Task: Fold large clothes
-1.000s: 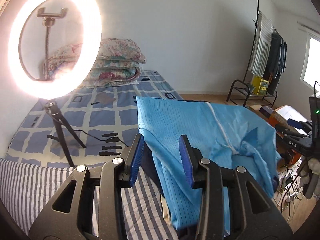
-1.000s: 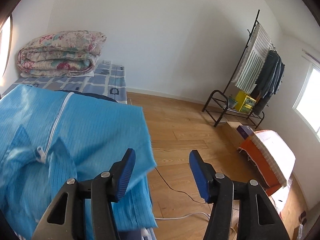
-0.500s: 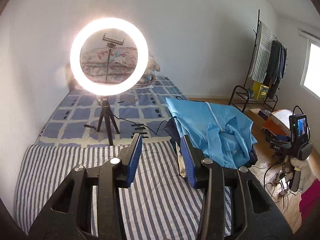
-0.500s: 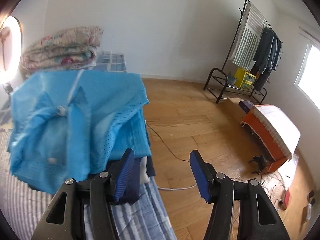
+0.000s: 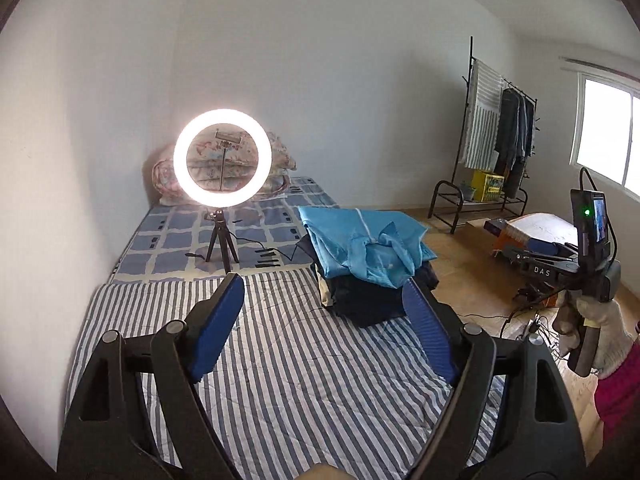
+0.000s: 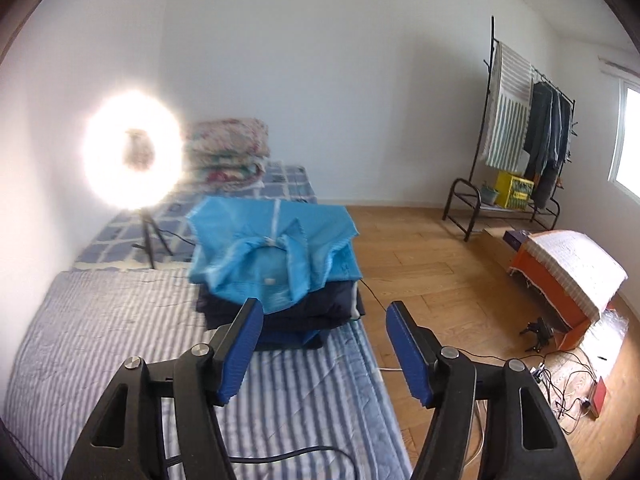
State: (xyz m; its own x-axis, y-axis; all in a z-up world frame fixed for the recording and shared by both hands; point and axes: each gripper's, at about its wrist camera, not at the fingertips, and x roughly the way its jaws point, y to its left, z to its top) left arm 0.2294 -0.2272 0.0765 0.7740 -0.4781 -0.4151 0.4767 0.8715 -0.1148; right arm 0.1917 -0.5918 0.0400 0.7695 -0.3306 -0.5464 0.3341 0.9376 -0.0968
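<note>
A folded light blue zip garment [image 5: 366, 242] lies on top of a stack of dark folded clothes [image 5: 368, 294] at the right edge of the bed; it also shows in the right wrist view [image 6: 272, 248], on the dark stack [image 6: 304, 316]. My left gripper [image 5: 324, 312] is open and empty, held back above the striped sheet [image 5: 280, 360]. My right gripper [image 6: 324, 340] is open and empty, back from the stack near the bed's right edge. The right gripper's body [image 5: 576, 256] shows in a gloved hand at the right of the left wrist view.
A lit ring light on a tripod [image 5: 222, 184] stands on the checked blanket [image 5: 180, 236], with a folded floral quilt [image 6: 228, 152] behind it. A cable runs across the bed. On the wooden floor are a clothes rack [image 6: 520, 132], an orange box [image 6: 560, 280] and cables [image 6: 568, 380].
Both grippers have pulled back and away from the blue garment, which stays on the stack. The left gripper's jaws have spread wider. The whole bed has come into view.
</note>
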